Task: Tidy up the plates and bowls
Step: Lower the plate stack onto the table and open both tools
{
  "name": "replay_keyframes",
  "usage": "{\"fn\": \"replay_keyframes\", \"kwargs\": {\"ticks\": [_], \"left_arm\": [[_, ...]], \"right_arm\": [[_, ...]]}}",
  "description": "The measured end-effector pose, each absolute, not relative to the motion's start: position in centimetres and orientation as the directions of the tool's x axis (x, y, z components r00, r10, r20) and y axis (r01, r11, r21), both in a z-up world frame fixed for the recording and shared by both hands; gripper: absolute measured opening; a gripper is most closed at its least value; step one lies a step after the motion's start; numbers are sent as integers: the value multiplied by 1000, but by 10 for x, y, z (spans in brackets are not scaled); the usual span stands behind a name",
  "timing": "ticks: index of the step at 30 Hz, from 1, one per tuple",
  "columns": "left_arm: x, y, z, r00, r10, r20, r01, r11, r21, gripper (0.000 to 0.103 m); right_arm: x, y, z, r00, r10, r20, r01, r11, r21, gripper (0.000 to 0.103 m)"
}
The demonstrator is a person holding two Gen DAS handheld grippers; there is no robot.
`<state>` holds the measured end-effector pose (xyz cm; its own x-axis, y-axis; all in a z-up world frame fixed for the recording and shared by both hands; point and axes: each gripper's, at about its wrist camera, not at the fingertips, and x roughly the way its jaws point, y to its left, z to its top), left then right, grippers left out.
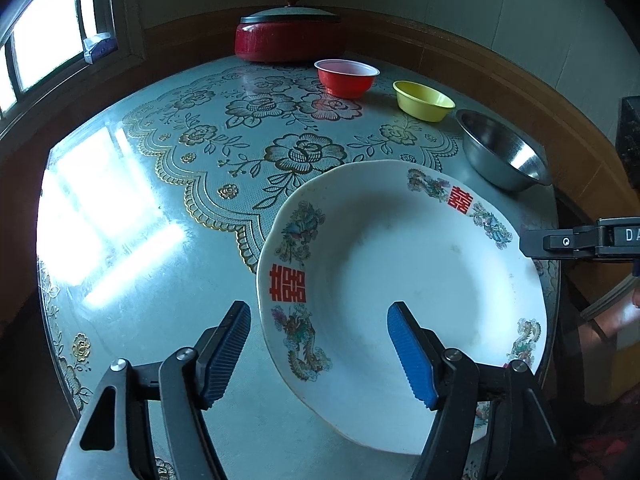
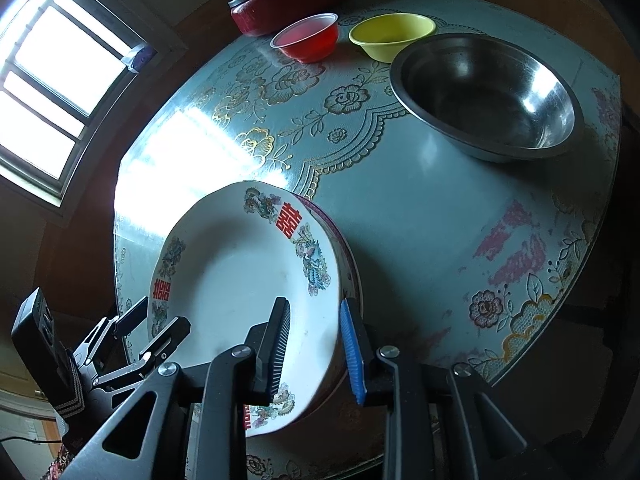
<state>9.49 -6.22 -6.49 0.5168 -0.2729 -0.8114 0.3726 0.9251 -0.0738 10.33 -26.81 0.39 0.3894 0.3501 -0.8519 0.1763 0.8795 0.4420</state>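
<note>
Fingers (image 2: pixel 280 352) of both grippers straddle the plate's (image 2: pixel 236 276) rim, apart.

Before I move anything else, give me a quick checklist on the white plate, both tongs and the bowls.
1. Left tongs let go of the white plate: ok, the pads stand open, one on each side of its near rim.
2. Right tongs clear of the plate: cannot tell; the pads straddle the rim, contact unclear.
3. Plate settled on the stack: ok; a second rim shows beneath it in the right view.
4. Stack fully on the table: not ok, it sits near the edge.
5. Red bowl, yellow bowl and steel bowl stacked: not ok, each stands apart and upright.
</note>
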Motion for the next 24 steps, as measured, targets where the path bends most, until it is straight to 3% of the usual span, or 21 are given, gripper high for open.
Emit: {"fn": "replay_keyframes", "kwargs": {"ticks": [5, 24], "left_arm": [[95, -55, -58, 528, -277, -803, 341, 935, -98, 80], [108, -64, -15, 575, -306, -759, 312, 939, -143, 87]], "right_arm": [[101, -268, 8, 398, 354, -846, 168, 879, 446, 29], [96, -312, 32, 477, 322, -818, 205, 864, 460, 29]]}}
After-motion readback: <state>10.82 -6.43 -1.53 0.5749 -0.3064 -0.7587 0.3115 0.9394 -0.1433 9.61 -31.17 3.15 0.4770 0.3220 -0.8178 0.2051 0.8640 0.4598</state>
